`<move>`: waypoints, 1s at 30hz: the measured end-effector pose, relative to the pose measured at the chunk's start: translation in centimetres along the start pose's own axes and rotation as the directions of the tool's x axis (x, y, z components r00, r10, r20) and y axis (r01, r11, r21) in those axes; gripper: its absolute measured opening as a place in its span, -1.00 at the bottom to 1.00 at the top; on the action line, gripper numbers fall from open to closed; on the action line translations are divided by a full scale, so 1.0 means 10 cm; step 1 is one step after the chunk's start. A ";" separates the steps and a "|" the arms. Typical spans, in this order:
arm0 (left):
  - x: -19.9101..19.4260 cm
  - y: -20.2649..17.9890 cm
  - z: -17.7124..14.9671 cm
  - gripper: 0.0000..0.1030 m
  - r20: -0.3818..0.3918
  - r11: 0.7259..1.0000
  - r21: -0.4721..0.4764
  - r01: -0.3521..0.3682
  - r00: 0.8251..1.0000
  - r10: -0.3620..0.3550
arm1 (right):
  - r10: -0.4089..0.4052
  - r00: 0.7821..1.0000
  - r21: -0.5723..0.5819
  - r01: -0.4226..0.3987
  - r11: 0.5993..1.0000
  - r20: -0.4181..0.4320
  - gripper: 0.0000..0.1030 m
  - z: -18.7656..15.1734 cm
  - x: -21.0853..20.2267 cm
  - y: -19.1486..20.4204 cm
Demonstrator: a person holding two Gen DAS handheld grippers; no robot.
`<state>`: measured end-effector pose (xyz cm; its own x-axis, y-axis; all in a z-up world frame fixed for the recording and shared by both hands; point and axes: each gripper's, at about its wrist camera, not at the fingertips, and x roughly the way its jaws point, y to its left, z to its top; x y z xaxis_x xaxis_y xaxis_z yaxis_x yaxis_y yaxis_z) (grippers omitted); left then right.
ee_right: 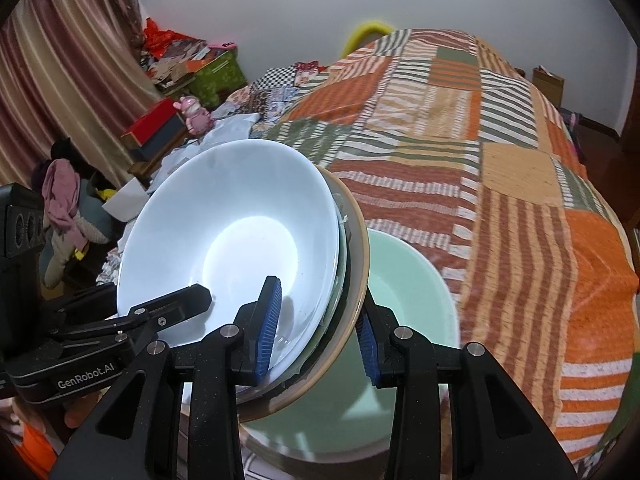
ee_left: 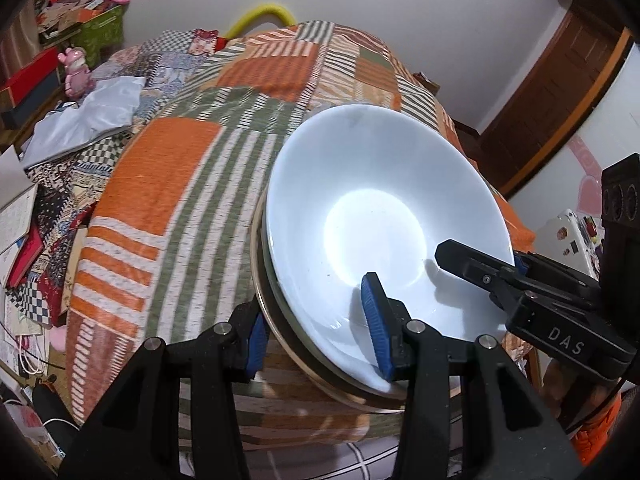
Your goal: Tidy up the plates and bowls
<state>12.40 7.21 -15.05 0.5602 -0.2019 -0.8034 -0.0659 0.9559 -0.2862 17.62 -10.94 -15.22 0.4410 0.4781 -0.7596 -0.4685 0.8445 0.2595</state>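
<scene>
Blue pads of my left gripper (ee_left: 320, 328) clamp the near rim of a stack of dishes, one pad inside the white bowl (ee_left: 384, 216), the other under the stack, jaws narrow. My right gripper (ee_right: 320, 334) grips the opposite rim of the same stack the same way, one pad inside the bowl, one beneath the tan-rimmed plate (ee_right: 352, 280). I hold the stack tilted above a patchwork bedspread (ee_left: 180, 168), off the surface.

Right wrist view only: a pale green bowl (ee_right: 408, 292) just beyond and below the stack, partly hidden by it; whether it touches the stack I cannot tell. Also a curtain (ee_right: 60, 80) at left.

Left wrist view only: a wooden door (ee_left: 552, 92) at right, and books and papers (ee_left: 20, 220) beside the bed
</scene>
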 end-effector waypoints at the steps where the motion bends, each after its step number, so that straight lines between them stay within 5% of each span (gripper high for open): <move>1: 0.01 -0.02 0.00 -0.16 -0.003 1.000 0.003 0.003 1.000 -0.003 | -0.003 1.000 0.005 0.003 1.000 -0.001 -0.37 -0.01 -0.01 -0.02; 19: 0.44 -0.21 -0.01 -0.16 -0.095 0.999 0.035 0.032 0.995 -0.029 | -0.007 0.998 0.097 0.013 0.995 -0.064 -0.37 -0.18 0.15 -0.39; 30: 0.43 -0.18 -0.01 -0.15 -0.081 0.999 0.028 0.046 0.996 -0.043 | 0.001 0.999 0.077 0.002 0.997 -0.044 -0.23 -0.22 0.08 -0.41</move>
<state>14.85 4.65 -17.99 0.4940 -0.2595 -0.8298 -0.0170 0.9514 -0.3076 18.26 -14.58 -18.19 0.4060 0.4682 -0.7848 -0.4070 0.8616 0.3034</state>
